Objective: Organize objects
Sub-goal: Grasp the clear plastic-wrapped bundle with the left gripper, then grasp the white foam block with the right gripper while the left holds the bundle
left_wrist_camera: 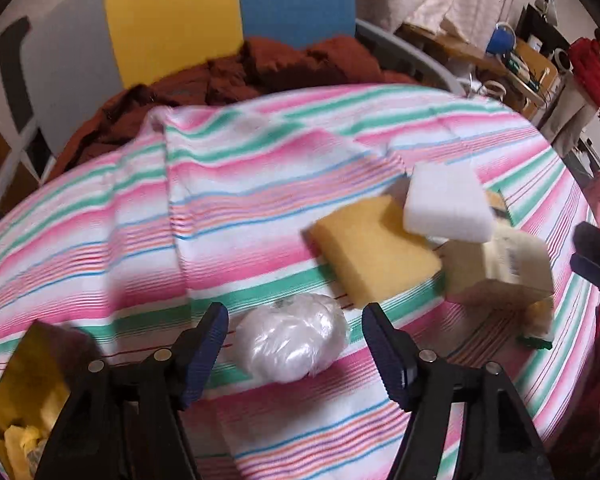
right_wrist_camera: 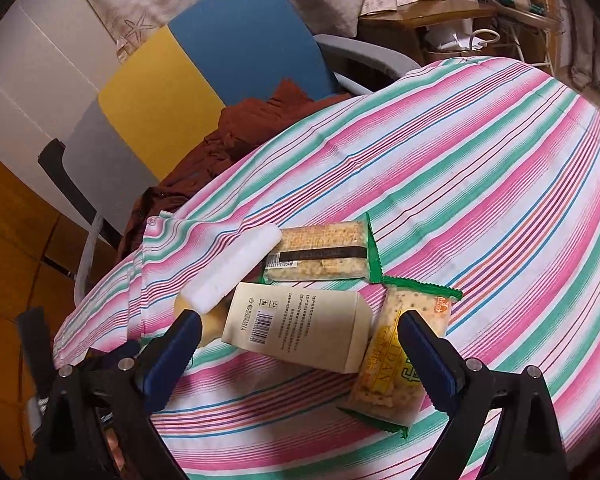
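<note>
Colours on the striped desk

The cloth [right_wrist_camera: 480, 168] shows pink, green, white and blue stripes; a yellow sponge [left_wrist_camera: 374, 248], white foam block [left_wrist_camera: 446, 208], cream box [right_wrist_camera: 300, 330], green-edged cracker packs [right_wrist_camera: 320, 256], and a yellow-and-blue chair back [right_wrist_camera: 204, 68].

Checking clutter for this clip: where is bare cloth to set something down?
Free: the striped tablecloth right of and beyond the cracker packets, and left of the yellow sponge. Crowded: sponges, beige box and packets overlap in one cluster.
</note>
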Available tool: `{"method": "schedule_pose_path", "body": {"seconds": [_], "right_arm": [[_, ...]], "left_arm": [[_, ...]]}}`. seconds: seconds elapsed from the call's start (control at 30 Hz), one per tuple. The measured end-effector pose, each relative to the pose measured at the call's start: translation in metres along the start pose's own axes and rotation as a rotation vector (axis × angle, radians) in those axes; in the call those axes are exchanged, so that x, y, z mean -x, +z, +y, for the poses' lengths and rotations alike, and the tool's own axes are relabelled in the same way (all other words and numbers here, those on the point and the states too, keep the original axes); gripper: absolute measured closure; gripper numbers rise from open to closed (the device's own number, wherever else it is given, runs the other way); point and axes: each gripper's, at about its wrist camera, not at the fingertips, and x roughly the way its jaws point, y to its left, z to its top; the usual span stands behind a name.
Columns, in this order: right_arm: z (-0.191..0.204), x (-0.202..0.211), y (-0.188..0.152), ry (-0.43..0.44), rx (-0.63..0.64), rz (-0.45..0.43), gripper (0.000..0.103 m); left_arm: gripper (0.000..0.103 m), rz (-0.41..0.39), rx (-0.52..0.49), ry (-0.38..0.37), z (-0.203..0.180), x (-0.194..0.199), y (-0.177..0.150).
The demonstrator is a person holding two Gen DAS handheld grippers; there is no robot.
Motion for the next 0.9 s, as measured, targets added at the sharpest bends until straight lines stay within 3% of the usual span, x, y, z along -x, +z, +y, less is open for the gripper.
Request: {"method": "schedule_pose_path", "body": {"seconds": [0.03, 0.07, 0.23, 0.37, 0.6, 0.77, 0.87, 0.9], "right_arm": [[0.000, -0.001, 0.000, -0.001, 0.001, -0.001, 0.004], [0.000, -0.001, 0.000, -0.003, 0.003, -0.004, 0.004], [0.009, 0.004, 0.000, -0.015, 0.055, -0.057, 0.004], [0.019, 0.009, 0.001, 0.012, 0.094, -0.088, 0.004], [0.029, -0.022, 0.028, 0.208, -0.026, 0.057, 0.004], [0.031, -0.068, 0.044, 0.197, -0.098, 0.160, 0.004], [0.035, -0.086, 0.050, 0.135, -0.092, 0.166, 0.014], [0.041, -0.090, 0.051, 0.126, -0.062, 0.157, 0.029]], "left_arm": [[0.048, 0.018, 0.007, -0.007, 0.002, -0.004, 0.000], [0.051, 0.039, 0.010, -0.026, 0.002, -0.009, -0.001], [0.058, 0.005, 0.026, -0.096, 0.007, -0.002, -0.011], [0.058, -0.073, 0.031, -0.135, 0.009, 0.026, -0.024], [0.058, -0.154, 0.074, -0.186, 0.023, 0.071, -0.049], [0.057, -0.203, 0.122, -0.207, 0.034, 0.097, -0.060], [0.057, -0.221, 0.159, -0.213, 0.044, 0.108, -0.070], [0.057, -0.230, 0.166, -0.206, 0.046, 0.110, -0.073]]}}
